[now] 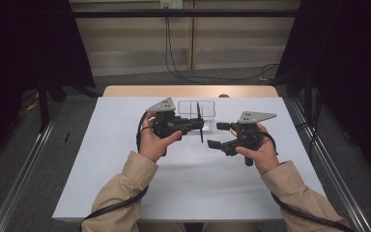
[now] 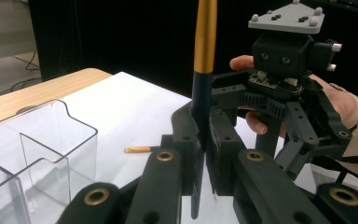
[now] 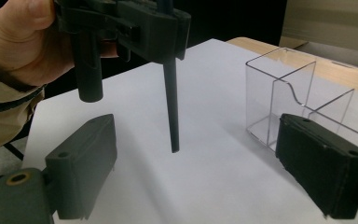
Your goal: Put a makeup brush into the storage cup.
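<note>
Above the table's (image 1: 125,193) middle, one dark pen (image 2: 201,93) with a gold upper part is clamped upright by the left gripper (image 1: 200,126). One right gripper (image 1: 213,135) is held wide. One clear divided box (image 1: 196,108) and one small, possibly gold piece (image 2: 137,150) are seen toward the far edge.

A slim brush (image 2: 204,70) with a dark handle and a gold ferrule stands nearly upright in mid-air, pinched at mid-length, its dark lower end hanging clear above the white table sheet, near the clear container.
</note>
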